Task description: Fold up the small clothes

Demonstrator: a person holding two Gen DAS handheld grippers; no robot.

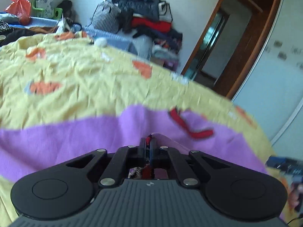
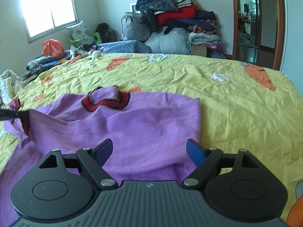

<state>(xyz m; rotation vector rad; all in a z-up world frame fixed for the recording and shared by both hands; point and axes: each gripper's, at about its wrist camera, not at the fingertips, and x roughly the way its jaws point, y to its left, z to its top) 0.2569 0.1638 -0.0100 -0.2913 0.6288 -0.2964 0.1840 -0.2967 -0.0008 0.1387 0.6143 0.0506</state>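
A small purple sweater (image 2: pixel 136 124) with a red and black collar (image 2: pixel 106 102) lies spread on the yellow bed sheet (image 2: pixel 227 102). In the left wrist view my left gripper (image 1: pixel 148 144) is shut on a red-trimmed edge of the sweater (image 1: pixel 75 141), with red and black fabric pinched between its pads. From the right wrist view that gripper (image 2: pixel 7 114) enters at the far left and holds the sleeve cuff lifted off the bed. My right gripper (image 2: pixel 149 151) stands open just above the sweater's near part, and nothing is between its blue pads (image 2: pixel 195 153).
A tall pile of clothes and bags (image 2: pixel 170 15) stands behind the bed. An orange plastic bag (image 2: pixel 53 47) and more clothes lie at the back left under the window. A wooden doorway (image 2: pixel 253 22) is at the right. The carrot-print sheet extends right of the sweater.
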